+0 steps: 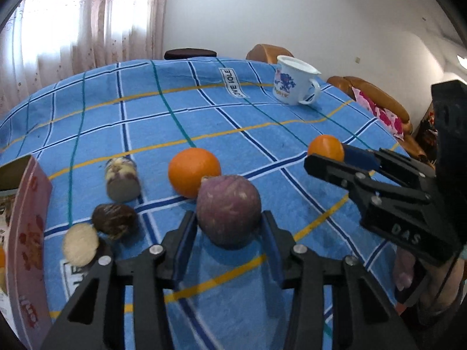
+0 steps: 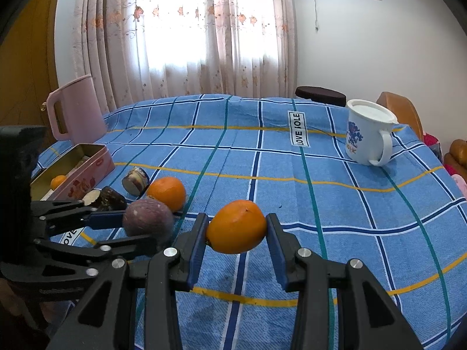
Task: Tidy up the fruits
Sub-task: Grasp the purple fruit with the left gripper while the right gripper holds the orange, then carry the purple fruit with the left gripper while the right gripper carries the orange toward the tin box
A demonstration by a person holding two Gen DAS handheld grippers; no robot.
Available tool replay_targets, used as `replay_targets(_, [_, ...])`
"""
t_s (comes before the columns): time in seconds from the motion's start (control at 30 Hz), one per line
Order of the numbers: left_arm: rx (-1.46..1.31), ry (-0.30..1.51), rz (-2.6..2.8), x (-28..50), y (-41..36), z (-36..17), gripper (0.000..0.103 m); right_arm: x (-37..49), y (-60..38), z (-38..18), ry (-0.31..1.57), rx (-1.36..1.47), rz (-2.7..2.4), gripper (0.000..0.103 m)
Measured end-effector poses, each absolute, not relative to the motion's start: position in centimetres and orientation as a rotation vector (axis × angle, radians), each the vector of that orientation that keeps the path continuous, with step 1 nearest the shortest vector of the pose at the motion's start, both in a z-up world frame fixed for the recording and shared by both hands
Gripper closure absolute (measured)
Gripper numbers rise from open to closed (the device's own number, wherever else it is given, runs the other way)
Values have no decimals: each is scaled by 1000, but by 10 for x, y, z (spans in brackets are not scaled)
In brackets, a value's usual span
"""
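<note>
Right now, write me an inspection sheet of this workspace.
Surface: table under a blue checked cloth, wrinkled.
Job's things: purple fruit between the left pads; orange in the right gripper; second orange loose on the cloth; small orange inside the pink tin.
Clutter: three cut, dark-skinned pieces beside the tin; lidded white mug; pink jug.
Grippers: left gripper closed on the purple fruit; right gripper closed on the orange.
Cables: nothing seen.
Surroundings: curtained window, white wall, brown seats.
</note>
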State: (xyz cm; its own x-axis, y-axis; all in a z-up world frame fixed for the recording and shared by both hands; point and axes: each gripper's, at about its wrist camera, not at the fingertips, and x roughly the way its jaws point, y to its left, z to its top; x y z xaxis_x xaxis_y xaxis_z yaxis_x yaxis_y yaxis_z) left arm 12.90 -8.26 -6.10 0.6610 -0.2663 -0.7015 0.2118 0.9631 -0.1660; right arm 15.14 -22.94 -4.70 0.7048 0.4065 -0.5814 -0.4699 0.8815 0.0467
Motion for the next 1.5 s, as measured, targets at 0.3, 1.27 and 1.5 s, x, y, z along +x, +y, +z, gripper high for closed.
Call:
replay_targets(0.3, [-14,786,-237,130,-89,-59,39,152,-226,-48,626,-133,484,61])
replay_targets(1.27, [-61,565,-205,105,-74,-36,54,120,-236,-29,426,-101,519,61])
replay_targets(1.5, [-46,512,-189,97,-74,-32,54,111,-236,-25,377,-110,519,61])
